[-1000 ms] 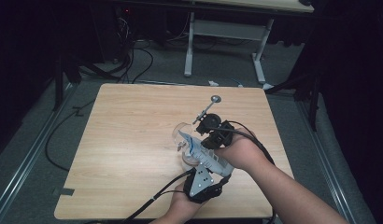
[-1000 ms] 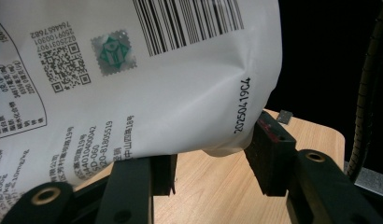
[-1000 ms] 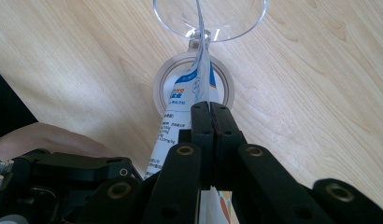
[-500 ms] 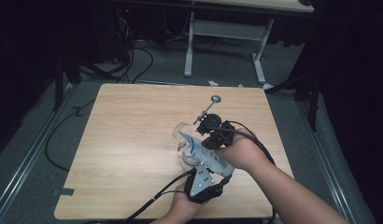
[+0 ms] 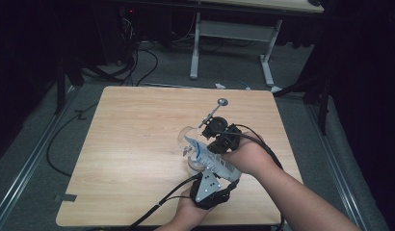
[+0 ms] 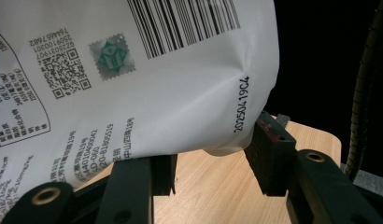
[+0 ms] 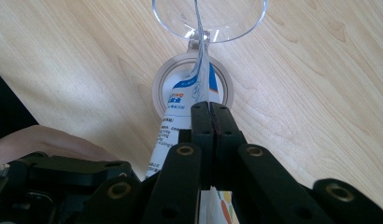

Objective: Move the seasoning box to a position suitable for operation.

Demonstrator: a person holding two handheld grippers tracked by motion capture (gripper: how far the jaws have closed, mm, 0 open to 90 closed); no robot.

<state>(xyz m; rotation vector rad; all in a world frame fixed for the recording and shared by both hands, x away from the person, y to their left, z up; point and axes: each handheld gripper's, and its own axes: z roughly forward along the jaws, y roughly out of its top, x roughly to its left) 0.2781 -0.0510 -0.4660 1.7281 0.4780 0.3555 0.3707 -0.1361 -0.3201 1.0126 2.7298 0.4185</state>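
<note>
Both grippers are on one white printed pouch (image 5: pixel 212 159), near table (image 5: pixel 138 144) centre, toward 4 o'clock. Left gripper (image 6: pixel 213 158) clamps pouch's lower body; right gripper (image 7: pixel 210 112) is pinched tight on its top edge, above a clear glass (image 7: pixel 209 18) and a round lid (image 7: pixel 164 88). Pouch looks soft, light, crinkly, prob. slippery film; best held at seams/corners, not the belly. Glass is fragile, tips easily. Spoon (image 5: pixel 214 111) lies at 12 of the hands. Can't tell if pouch is torn open yet; contents hidden, glass outline faint from above.

White printed pouch (image 6: pixel 133 79) between the hand-held gripper's (image 6: pixel 210 163) jaws, above wooden table (image 6: pixel 213 186).
</note>
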